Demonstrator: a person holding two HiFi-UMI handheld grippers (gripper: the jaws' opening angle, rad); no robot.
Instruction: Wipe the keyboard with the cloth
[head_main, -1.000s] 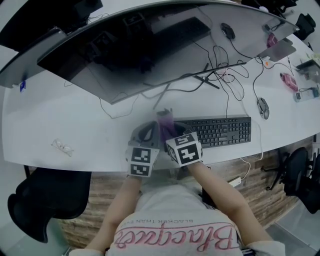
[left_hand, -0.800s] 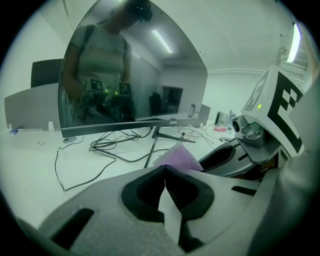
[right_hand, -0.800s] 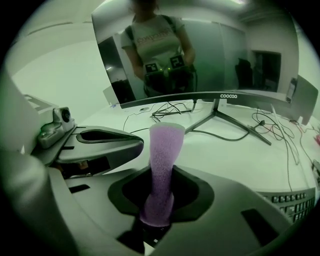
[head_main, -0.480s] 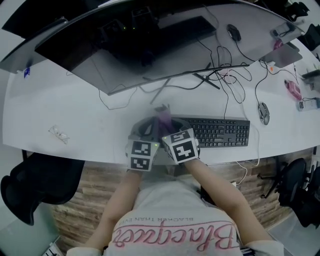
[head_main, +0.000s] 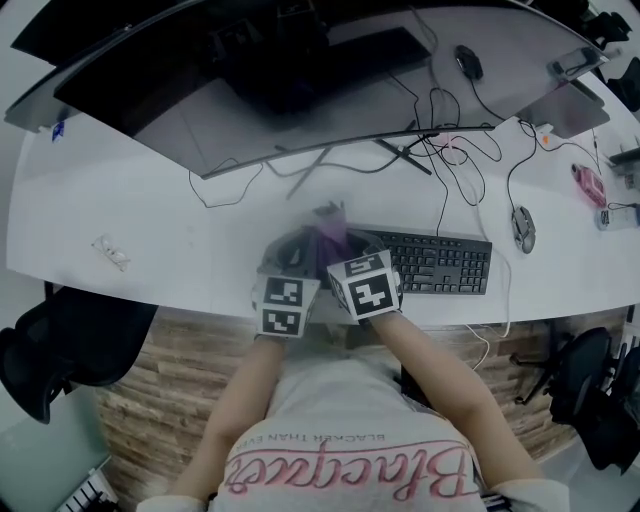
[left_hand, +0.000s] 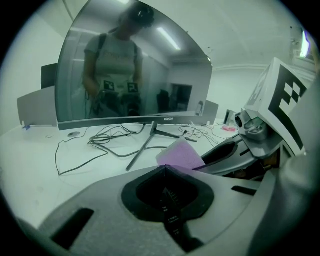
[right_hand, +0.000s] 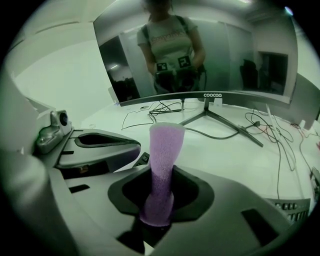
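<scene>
A black keyboard (head_main: 432, 262) lies near the front edge of the white desk (head_main: 150, 220). Both grippers hover side by side over its left end. My right gripper (head_main: 345, 252) is shut on a purple cloth (head_main: 328, 238), which stands up as a folded strip between the jaws (right_hand: 163, 155). In the right gripper view the gripper (right_hand: 160, 195) pinches the cloth's lower end, and keyboard keys (right_hand: 295, 212) show at bottom right. My left gripper (left_hand: 164, 169) is shut with nothing between its jaws. The cloth (left_hand: 181, 155) shows just beyond its tips, and I cannot tell if they touch.
A wide curved monitor (head_main: 250, 90) on a thin-legged stand (head_main: 310, 175) fills the back of the desk. Loose cables (head_main: 445, 150) trail behind the keyboard. A mouse (head_main: 522, 228) lies to its right. A small clear object (head_main: 110, 250) sits at far left, above a black chair (head_main: 60, 340).
The two grippers stay together at the keyboard's left end with the cloth still in the right one. The head view has shifted a little.
</scene>
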